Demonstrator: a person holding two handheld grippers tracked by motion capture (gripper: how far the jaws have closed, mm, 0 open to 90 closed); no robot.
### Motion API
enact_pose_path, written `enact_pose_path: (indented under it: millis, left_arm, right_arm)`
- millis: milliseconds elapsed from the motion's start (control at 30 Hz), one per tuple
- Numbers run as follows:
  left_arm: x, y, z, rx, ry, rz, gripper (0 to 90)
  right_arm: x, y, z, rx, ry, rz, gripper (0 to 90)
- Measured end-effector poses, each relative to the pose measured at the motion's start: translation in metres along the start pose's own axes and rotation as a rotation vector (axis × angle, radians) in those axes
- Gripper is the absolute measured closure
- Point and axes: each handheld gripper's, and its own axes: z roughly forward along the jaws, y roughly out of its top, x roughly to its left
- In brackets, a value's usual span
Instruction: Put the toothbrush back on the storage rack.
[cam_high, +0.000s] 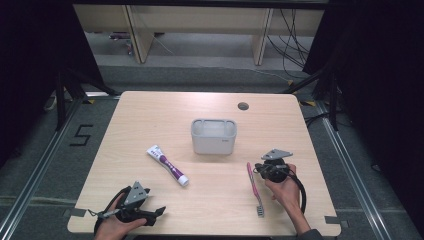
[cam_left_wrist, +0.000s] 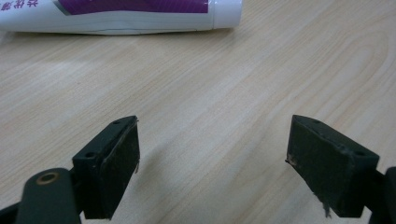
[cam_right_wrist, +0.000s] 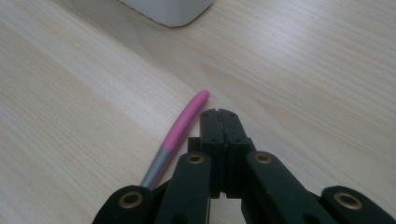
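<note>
I am holding the right gripper (cam_right_wrist: 219, 114) with its jaws pressed fully together and nothing caught between them. The toothbrush (cam_right_wrist: 180, 133) is lying flat on the table (cam_right_wrist: 70, 116) just beside the jaws' left side, its slim handle showing pink at the far end and grey nearer the gripper. I am keeping the left gripper (cam_left_wrist: 212, 154) with jaws wide apart, the purple-and-white toothpaste tube (cam_left_wrist: 121, 14) lying ahead of them.
</note>
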Motion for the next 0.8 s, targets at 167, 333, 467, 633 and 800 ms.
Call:
enact_pose_path:
  millis: [167,333,467,633,800]
  left_arm:
    - [0.0,0.0,0.0,0.003,-0.002,0.002,16.7]
    - [0.001,0.0,-0.001,0.013,0.004,0.018,16.7]
    - [0.0,0.0,0.0,0.004,-0.003,0.003,16.7]
    - [-0.001,0.0,0.0,-0.009,-0.007,-0.005,16.7]
    - [0.0,-0.001,0.0,-0.013,-0.007,-0.008,16.7]
  right_arm:
    - [0.004,0.01,0.012,0.025,0.003,-0.013,90.0]
    - [0.009,0.014,0.019,0.058,-0.007,-0.009,90.0]
    - [0.016,0.018,0.023,0.064,0.015,-0.028,90.0]
    - [0.025,0.021,0.026,0.061,0.035,-0.065,90.0]
    - [0.048,0.024,0.024,0.085,0.092,-0.09,90.0]
